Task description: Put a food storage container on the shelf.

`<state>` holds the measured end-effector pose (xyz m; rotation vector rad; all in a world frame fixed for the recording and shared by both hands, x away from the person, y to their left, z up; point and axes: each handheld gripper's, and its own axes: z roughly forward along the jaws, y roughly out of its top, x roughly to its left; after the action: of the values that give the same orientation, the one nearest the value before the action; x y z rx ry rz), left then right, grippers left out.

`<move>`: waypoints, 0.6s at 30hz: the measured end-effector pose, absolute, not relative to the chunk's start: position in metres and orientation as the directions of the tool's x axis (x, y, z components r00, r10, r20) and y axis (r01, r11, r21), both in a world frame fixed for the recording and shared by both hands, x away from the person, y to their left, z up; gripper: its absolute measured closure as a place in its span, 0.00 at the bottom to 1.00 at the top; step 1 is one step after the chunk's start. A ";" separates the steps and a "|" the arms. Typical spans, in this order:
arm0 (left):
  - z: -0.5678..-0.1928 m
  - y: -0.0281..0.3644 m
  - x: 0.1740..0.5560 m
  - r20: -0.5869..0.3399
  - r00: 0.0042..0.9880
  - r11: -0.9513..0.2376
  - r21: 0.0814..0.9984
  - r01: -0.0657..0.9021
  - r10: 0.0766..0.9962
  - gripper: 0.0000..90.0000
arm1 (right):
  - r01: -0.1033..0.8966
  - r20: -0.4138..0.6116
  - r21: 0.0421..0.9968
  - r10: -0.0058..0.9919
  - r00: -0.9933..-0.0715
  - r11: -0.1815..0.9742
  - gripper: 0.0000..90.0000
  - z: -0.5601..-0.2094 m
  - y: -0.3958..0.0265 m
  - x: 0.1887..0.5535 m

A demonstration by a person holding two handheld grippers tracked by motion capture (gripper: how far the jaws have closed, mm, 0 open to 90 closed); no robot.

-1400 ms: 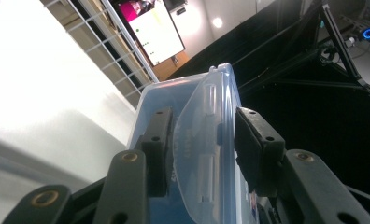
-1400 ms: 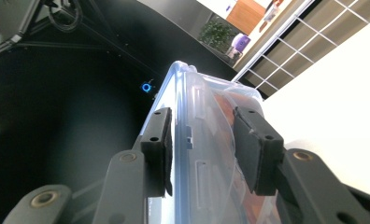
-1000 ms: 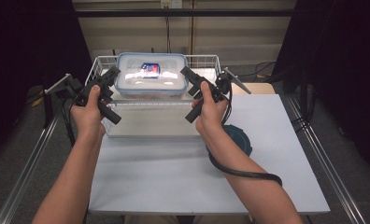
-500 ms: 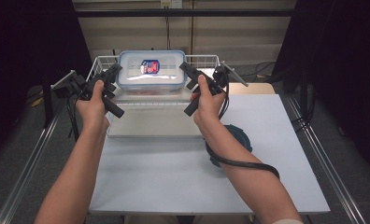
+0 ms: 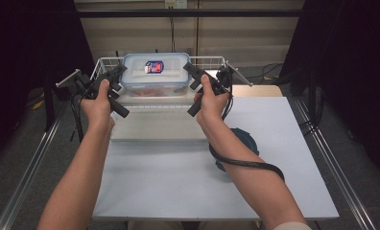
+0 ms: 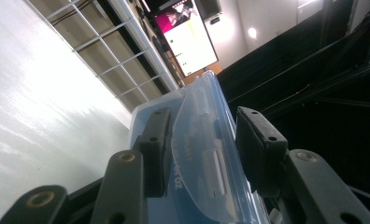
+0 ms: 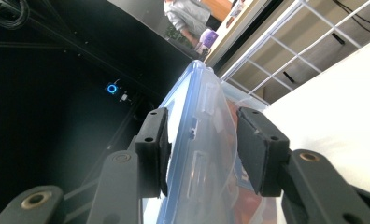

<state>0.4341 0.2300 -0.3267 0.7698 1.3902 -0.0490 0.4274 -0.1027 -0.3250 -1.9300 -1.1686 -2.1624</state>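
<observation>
A clear plastic box with a blue-rimmed lid and a red-blue label (image 5: 154, 74) hangs level above the wire basket (image 5: 212, 62), held by its two short ends. My left gripper (image 5: 118, 72) is shut on the box's left end. In the left gripper view its pads (image 6: 157, 140) clamp the lid edge and latch flap (image 6: 199, 154). My right gripper (image 5: 188, 67) is shut on the right end. In the right gripper view the box's rim (image 7: 197, 154) sits between the pads (image 7: 258, 149). Reddish contents show through the wall.
The white wire basket stands at the table's far edge with a pale panel (image 5: 149, 127) in front of it. A dark blue round object (image 5: 243, 143) lies on the white tabletop (image 5: 178, 187) under my right forearm. Metal rails (image 5: 332, 163) run along both sides.
The box and both grippers sit slightly higher in the picture than a second ago. Both grips look the same.
</observation>
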 end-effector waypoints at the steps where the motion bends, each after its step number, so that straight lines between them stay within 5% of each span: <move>1: -0.327 0.230 0.434 -0.885 0.226 0.752 0.464 0.468 0.406 0.63 | 0.475 0.860 0.508 0.452 -0.235 -0.719 0.61 -0.325 -0.103 0.429; 12: -0.326 0.223 0.441 -0.867 0.208 0.739 0.496 0.456 0.454 0.61 | 0.456 0.843 0.534 0.489 -0.223 -0.712 0.58 -0.328 -0.102 0.435; 18: -0.325 0.222 0.438 -0.835 0.239 0.701 0.547 0.457 0.496 0.55 | 0.441 0.816 0.575 0.520 -0.251 -0.689 0.46 -0.323 -0.102 0.430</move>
<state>0.4381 0.2217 -0.3249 0.8652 1.3810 0.0315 0.4300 -0.1024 -0.3235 -1.9570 -1.2578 -2.1965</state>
